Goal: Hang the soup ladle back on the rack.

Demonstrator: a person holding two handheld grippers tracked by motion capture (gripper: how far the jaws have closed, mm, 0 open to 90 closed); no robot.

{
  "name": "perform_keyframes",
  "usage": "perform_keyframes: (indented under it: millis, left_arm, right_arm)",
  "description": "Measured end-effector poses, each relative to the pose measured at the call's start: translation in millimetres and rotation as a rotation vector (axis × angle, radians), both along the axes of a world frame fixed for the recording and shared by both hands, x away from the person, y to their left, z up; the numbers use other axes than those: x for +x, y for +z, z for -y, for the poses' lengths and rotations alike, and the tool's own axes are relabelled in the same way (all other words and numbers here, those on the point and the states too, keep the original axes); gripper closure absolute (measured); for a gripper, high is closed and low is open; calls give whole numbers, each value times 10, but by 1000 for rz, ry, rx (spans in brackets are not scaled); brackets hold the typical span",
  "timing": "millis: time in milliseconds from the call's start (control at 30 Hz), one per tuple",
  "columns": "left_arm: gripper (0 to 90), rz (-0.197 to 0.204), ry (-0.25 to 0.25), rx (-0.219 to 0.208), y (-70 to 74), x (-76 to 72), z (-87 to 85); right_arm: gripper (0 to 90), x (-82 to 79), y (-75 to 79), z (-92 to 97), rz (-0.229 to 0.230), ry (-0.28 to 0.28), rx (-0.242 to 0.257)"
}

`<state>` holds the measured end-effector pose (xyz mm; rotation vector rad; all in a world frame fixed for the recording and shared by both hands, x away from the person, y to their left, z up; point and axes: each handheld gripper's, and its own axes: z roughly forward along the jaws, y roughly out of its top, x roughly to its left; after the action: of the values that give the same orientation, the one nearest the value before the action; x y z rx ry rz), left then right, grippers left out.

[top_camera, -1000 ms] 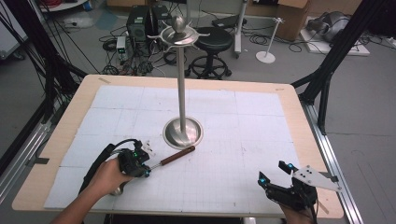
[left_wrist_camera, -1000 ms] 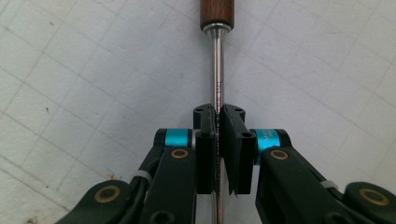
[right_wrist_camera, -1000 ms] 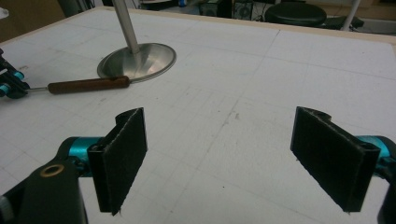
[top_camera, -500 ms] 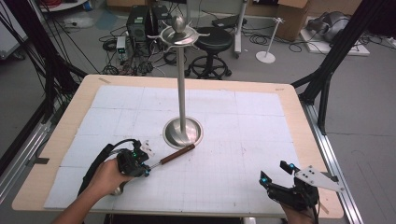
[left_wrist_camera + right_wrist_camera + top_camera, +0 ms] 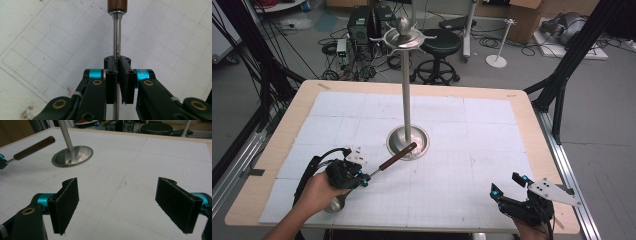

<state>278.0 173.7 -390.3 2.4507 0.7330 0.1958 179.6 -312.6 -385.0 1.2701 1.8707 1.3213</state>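
Note:
A utensil with a brown wooden handle (image 5: 398, 156) and a thin steel shaft (image 5: 116, 37) juts from my left gripper (image 5: 364, 177) at the table's front left. That gripper (image 5: 117, 62) is shut on the shaft, its pads pressed against the metal. The handle's end hangs over the edge of the round base (image 5: 408, 141) of a tall steel stand (image 5: 406, 100) with hooks at its top. A rounded metal end of the utensil (image 5: 334, 202) peeks out below the hand. My right gripper (image 5: 507, 186) rests at the front right, open, nothing between its pads (image 5: 66, 201).
A white gridded mat (image 5: 472, 130) covers the wooden table (image 5: 532, 115). In the right gripper view the stand's base (image 5: 72, 156) and the utensil's handle (image 5: 33, 148) lie ahead to the left. Beyond the far edge stand a black stool (image 5: 439, 47) and cables.
My left hand has lifted a little with the utensil, and the handle's end has risen toward the stand's base. The right gripper has stayed still.

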Motion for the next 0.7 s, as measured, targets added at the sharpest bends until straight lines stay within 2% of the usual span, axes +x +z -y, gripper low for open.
perform_keyframes:
  millis: [67,100,233,367,567,700]
  left_arm:
    - [842,16,22,-39,22,-38,-41]
    - [843,21,15,-45,42,-48,-72]
    - [843,55,35,-105,75,-119,-171]
    - [843,94,53,-141,102,-190,-259]
    - [843,132,73,-200,146,-253,-372]
    - [843,167,97,-256,137,-333,-413]
  right_arm:
    - [184,3,-4,4,2,0,1]
    - [184,3,-4,3,1,0,2]
    - [184,8,-6,-6,0,3,0]
    - [184,8,-7,-27,-2,7,-1]
    - [184,8,-10,-19,-6,4,5]
    - [184,14,-10,-20,-5,7,4]
